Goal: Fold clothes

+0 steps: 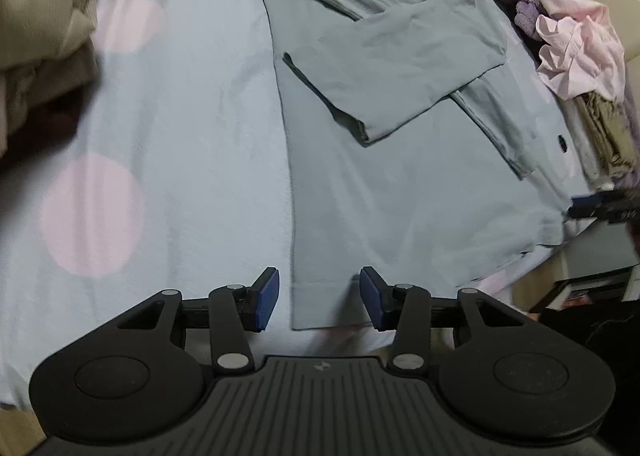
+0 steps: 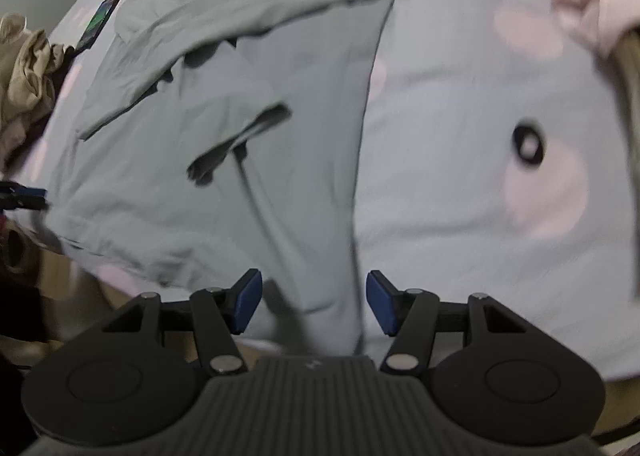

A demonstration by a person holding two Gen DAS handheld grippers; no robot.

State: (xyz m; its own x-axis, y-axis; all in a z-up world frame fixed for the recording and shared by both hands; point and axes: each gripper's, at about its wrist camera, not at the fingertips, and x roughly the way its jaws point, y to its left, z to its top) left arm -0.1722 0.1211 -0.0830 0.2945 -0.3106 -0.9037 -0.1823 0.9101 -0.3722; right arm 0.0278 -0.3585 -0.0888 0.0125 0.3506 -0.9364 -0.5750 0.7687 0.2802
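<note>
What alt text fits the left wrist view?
The left gripper hovers with open jaws over the near hem corner of a pale grey-green shirt laid flat on a blue bedsheet with pink dots, one sleeve folded across it. Heaped clothes lie at right, the right gripper's tip at the shirt's far corner.

A shirt (image 1: 400, 192) lies flat on the bedsheet (image 1: 180, 136), its hem corner between the left gripper's fingers (image 1: 266, 298); a clothes pile (image 1: 576, 56) sits beyond, right.
</note>
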